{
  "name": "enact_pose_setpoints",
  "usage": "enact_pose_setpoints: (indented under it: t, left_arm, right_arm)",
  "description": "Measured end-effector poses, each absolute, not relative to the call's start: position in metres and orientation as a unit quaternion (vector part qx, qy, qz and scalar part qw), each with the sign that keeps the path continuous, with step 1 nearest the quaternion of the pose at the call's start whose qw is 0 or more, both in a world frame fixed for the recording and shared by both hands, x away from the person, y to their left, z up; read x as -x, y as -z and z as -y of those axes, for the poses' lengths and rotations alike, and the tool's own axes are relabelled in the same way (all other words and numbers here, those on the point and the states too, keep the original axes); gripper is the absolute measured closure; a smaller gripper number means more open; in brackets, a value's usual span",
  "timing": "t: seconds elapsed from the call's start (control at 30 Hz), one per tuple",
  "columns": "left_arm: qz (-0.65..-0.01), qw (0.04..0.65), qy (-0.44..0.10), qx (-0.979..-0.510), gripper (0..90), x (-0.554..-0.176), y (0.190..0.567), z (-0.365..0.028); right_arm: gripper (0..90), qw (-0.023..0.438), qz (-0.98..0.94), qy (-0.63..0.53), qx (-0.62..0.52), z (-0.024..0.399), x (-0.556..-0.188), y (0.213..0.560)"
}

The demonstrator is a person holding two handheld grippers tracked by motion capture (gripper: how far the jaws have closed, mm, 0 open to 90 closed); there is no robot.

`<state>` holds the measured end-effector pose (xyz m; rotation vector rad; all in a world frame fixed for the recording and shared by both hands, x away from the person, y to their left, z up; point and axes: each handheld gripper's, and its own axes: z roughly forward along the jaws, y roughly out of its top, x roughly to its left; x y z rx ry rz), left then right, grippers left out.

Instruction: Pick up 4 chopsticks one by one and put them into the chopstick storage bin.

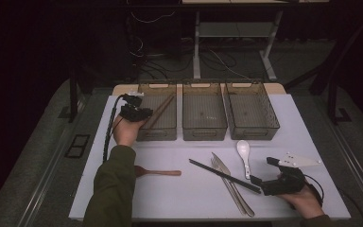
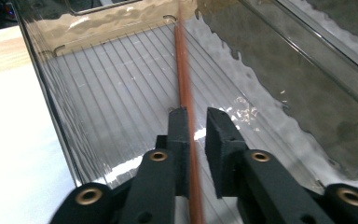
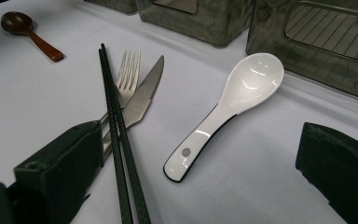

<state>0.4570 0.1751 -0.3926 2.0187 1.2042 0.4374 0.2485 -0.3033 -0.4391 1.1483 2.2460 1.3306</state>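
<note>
Left claw [image 2: 196, 122] slightly apart; brown chopstick [image 2: 185, 88] between jaws, touching left jaw, inside bin [image 2: 51, 93].

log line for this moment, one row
left gripper: fingers loose around brown chopsticks in left bin | right gripper: open by black chopsticks, white spoon

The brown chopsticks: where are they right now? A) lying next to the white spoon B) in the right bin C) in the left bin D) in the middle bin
C: the brown chopsticks lie slanted inside the left bin, with the left gripper at its near corner and one stick between its jaws.
</note>
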Motion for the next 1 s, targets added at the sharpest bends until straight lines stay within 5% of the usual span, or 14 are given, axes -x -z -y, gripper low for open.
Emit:
enact_pose_setpoints:
  t: [1.0]
  left_arm:
    - [-0.397,0.424,-0.158,-0.798,43.0,-0.419,0.361,-0.172]
  right_arm:
    - [0.6,0.144,-0.781,-0.460,-0.397,0.303,-0.248,0.440]
